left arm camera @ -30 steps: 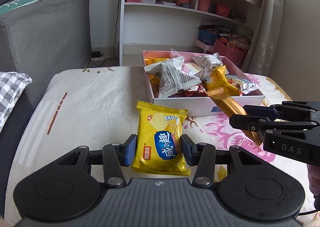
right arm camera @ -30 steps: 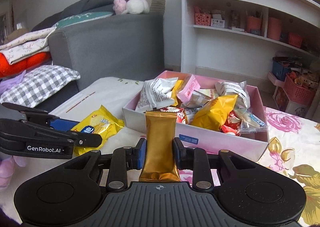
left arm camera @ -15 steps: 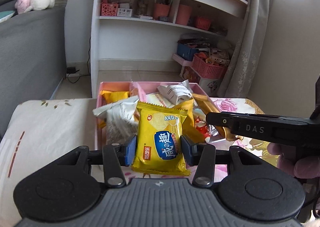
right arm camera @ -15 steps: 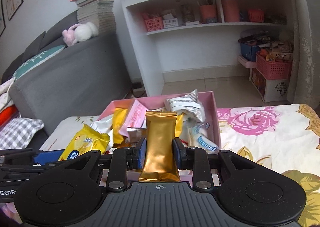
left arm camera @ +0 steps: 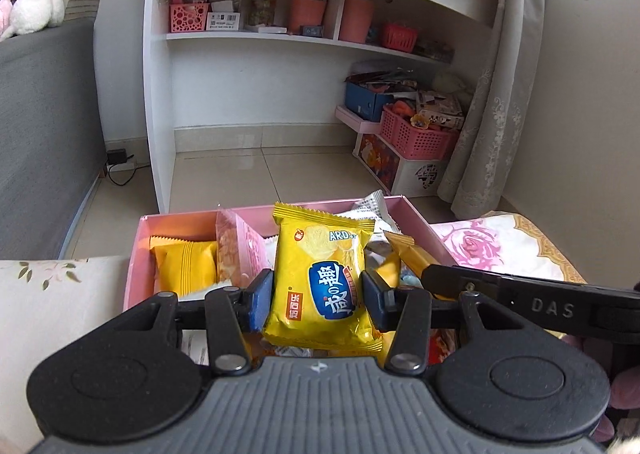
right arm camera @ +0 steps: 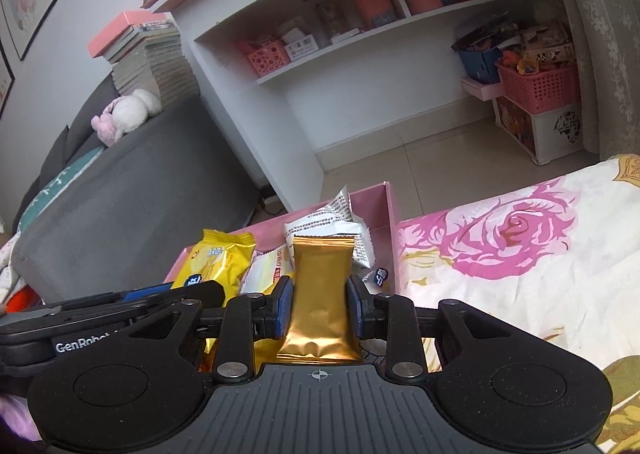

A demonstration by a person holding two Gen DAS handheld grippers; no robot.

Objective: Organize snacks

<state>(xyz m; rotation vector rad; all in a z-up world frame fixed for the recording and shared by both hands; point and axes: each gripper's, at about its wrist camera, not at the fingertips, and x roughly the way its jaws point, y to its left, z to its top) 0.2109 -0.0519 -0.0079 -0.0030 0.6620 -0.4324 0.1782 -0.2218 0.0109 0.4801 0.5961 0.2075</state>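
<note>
My left gripper [left arm camera: 318, 300] is shut on a yellow cracker packet [left arm camera: 322, 274] and holds it above the pink snack box [left arm camera: 134, 254]. My right gripper [right arm camera: 320, 304] is shut on a gold packet [right arm camera: 320, 294] and holds it over the same box [right arm camera: 390, 214], close to its right wall. The box holds several snack packets, among them an orange one [left arm camera: 186, 268] and a white one [right arm camera: 320, 224]. The right gripper [left arm camera: 424, 272] shows in the left wrist view just right of the yellow packet. The left gripper [right arm camera: 132, 304] shows at the left in the right wrist view.
The box sits at the far edge of a table with a floral cloth [right arm camera: 520, 238]. Beyond it are tiled floor, a white shelf unit [left arm camera: 256, 66], a grey sofa [right arm camera: 132, 190] on the left, and pink baskets [left arm camera: 416, 134] by a curtain on the right.
Both grippers have moved forward and up from the table to above the pink box, each keeping its packet. The box now lies directly beneath them.
</note>
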